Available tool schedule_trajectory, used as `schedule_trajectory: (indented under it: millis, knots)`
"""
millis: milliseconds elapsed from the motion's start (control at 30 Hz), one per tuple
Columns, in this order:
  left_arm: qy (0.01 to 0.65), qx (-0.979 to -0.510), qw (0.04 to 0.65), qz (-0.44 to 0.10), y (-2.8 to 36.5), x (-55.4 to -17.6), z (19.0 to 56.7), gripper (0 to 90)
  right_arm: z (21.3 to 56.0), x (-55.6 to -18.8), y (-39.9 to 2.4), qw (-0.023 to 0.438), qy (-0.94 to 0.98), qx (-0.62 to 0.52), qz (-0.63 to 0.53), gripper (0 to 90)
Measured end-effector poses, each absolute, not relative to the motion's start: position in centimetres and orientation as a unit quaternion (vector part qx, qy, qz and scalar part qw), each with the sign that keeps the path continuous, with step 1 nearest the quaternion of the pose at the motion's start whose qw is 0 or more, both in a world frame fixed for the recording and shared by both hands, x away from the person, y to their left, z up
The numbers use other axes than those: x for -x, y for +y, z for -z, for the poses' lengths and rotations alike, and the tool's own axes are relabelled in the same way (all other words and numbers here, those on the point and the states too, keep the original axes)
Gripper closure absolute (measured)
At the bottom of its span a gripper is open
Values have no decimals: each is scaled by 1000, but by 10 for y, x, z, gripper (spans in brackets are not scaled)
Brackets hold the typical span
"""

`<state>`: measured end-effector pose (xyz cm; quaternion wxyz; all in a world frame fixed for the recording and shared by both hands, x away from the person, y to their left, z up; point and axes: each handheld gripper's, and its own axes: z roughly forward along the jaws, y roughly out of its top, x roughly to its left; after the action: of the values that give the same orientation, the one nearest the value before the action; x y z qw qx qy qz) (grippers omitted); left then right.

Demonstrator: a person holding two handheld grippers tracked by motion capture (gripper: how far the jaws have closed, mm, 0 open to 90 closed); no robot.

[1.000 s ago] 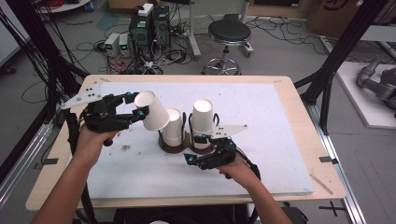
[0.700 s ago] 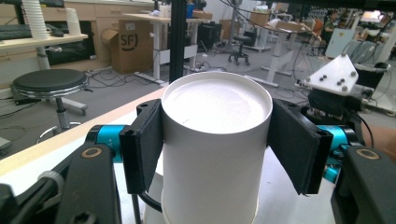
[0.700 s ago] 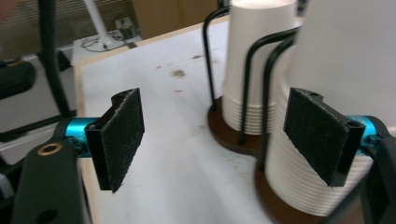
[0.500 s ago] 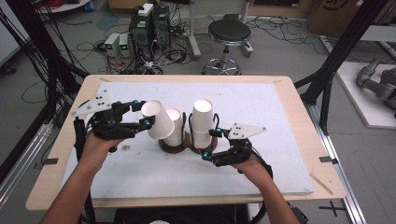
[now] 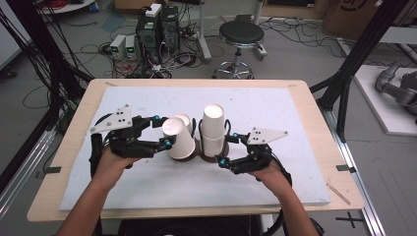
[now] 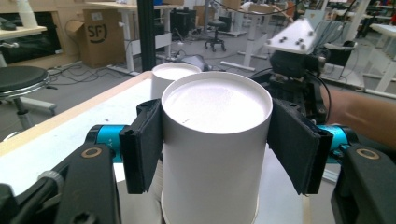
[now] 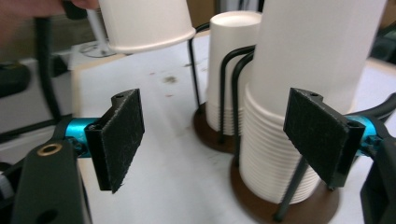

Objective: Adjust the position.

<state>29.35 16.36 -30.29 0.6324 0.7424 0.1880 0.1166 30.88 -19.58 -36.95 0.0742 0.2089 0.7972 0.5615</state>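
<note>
Closer now: the left claw has carried its white paper cup in from the left, and the cup is right up against the cup stacks, tilted with its closed base toward the camera in the high view. The left claw is clenched on that cup, one black pad pressed to each side of it in the left gripper view, base facing up at us. Just behind it there, another white cup rim peeks out.

Over on the other side, the right claw has slid leftward and sits low at the foot of the taller stack. It is released, jaws spread wide. In the right gripper view the near stack of nested cups stands between the two pads, nearer the right one, not gripped. That stack sits upside down in a black wire holder on a brown round base. A second stack stands just behind it on its own base, also ringed by wire. The held cup hangs at the top left of that view.

Everything rests on a pale mat over the wooden tabletop. A black stool stands on the floor beyond.
</note>
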Motion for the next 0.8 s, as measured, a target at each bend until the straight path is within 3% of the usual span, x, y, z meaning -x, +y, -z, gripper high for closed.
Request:
schedule_trajectory:
  millis: [800]
  knots:
    - [141,-760,629,-81,135,-293,326,364,368,-298,-177,54,798,-140,-583,207]
